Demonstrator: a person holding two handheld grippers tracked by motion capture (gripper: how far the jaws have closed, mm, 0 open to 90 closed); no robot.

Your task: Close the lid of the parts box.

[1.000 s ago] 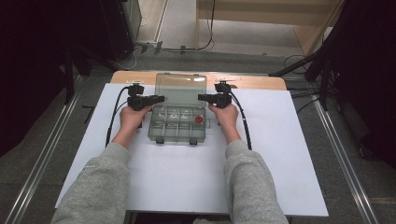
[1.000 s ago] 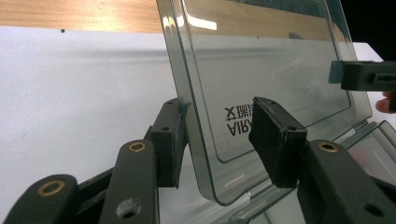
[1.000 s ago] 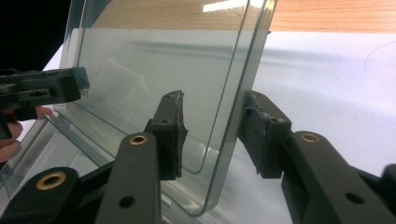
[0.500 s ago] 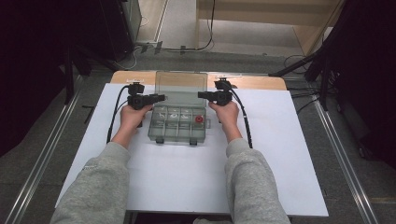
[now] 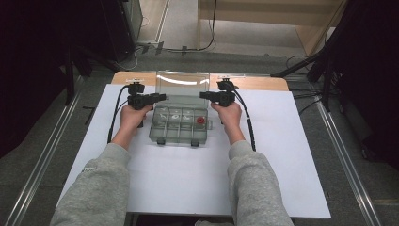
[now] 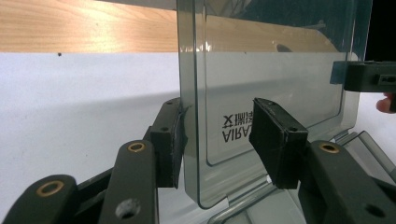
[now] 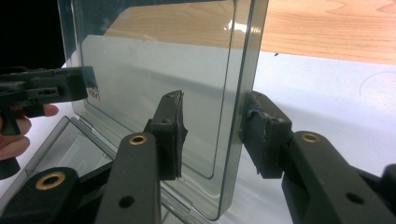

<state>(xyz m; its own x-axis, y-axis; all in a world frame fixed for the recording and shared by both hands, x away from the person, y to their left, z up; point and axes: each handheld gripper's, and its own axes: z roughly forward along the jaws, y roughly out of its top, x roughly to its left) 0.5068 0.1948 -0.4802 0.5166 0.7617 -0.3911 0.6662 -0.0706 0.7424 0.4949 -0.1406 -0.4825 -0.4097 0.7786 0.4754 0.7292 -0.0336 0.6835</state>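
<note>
A clear plastic compartment box [image 5: 179, 126] sits on the white table top, its lid [image 5: 182, 84] standing upright at the back. One compartment holds a small red part [image 5: 201, 120]; others hold small pale bits. My left gripper [image 5: 162, 97] points inward at the lid's left edge, my right gripper [image 5: 203, 95] at its right edge. In the left gripper view the lid [image 6: 280, 70] edge stands between the parted jaws of my left gripper [image 6: 217, 140], one pad at the rim. In the right gripper view the lid [image 7: 154, 56] edge stands likewise inside my right gripper [image 7: 215, 135].
The white sheet [image 5: 282, 155] covers most of a wooden table [image 5: 254, 82], with free room around the box. Cables trail from both grippers along the forearms. Dark stands and floor cables lie beyond the table's far edge.
</note>
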